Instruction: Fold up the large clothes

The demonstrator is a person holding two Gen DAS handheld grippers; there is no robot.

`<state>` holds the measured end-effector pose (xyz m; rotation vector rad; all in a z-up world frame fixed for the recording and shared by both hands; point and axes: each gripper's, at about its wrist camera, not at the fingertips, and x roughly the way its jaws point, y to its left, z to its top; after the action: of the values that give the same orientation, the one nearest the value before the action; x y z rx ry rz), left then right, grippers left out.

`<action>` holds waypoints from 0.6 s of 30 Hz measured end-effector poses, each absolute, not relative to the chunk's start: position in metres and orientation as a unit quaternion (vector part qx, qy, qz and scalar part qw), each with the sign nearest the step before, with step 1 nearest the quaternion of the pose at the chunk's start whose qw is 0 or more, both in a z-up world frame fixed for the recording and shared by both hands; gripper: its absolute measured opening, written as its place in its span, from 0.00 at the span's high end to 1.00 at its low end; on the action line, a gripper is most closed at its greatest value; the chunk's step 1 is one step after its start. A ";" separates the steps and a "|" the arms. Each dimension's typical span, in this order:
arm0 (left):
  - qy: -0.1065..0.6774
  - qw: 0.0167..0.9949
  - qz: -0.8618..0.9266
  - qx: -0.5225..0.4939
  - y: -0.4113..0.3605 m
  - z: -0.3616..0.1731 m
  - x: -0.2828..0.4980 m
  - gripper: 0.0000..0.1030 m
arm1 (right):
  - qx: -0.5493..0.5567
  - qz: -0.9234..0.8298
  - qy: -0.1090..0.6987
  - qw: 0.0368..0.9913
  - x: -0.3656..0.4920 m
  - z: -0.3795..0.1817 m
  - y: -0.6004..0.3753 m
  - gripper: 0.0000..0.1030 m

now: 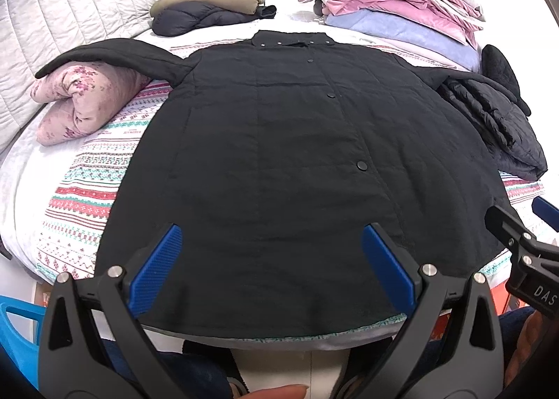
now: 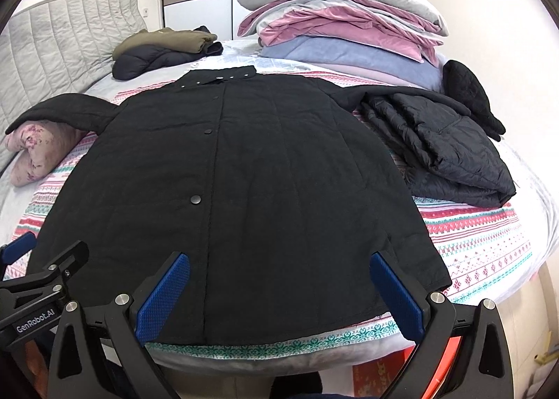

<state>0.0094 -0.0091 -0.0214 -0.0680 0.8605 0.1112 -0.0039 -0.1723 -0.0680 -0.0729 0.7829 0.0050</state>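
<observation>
Here, through the left wrist view, we see the coat (image 1: 297,154) spread flat on the bed (image 1: 80,189), its long axis running straight away from us, hem nearest, beneath our released left gripper (image 1: 272,259). Through the right wrist view, our right gripper (image 2: 279,287) is likewise released, above the hem.

Open patterned bedspread (image 2: 489,252) right of the black coat's (image 1: 297,154) hem, and a strip (image 1: 80,207) on its left. Blocked at the left sleeve by a pink floral bundle (image 1: 80,102); at the right sleeve by a folded dark jacket (image 2: 447,147); beyond the collar by stacked blankets (image 2: 349,25).
</observation>
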 end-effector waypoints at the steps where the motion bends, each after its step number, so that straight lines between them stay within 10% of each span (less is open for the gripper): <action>1: 0.415 0.907 0.056 -0.031 -0.008 -0.021 0.009 0.01 | -0.037 0.002 0.381 0.924 -0.004 -0.068 -0.172 0.00; 18: 0.452 0.880 0.106 -0.103 0.078 -0.038 -0.002 0.01 | 0.037 0.004 0.388 0.921 0.004 -0.067 -0.232 0.00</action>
<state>-0.0020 0.0782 -0.0376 -0.2143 0.9411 0.2217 0.0039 -0.2318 -0.0669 0.0753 0.7976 0.0087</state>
